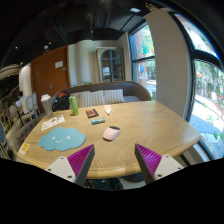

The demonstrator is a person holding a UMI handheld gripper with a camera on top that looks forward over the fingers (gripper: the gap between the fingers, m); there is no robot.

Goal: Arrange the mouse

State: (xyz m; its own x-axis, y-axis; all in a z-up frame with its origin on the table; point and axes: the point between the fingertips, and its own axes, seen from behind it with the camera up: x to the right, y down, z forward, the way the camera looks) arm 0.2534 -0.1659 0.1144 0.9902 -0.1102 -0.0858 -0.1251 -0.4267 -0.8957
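A white mouse lies on the round wooden table, near its middle, well beyond my fingers. A round light-blue mat lies on the table to the left of the mouse. My gripper is held back at the table's near edge, its two fingers wide apart with nothing between them. The purple pads show on the inner faces.
A green bottle and a white mug stand at the far left of the table. A small stack of books and a white cup lie farther back. A paper lies by the mat. A sofa and windows lie beyond.
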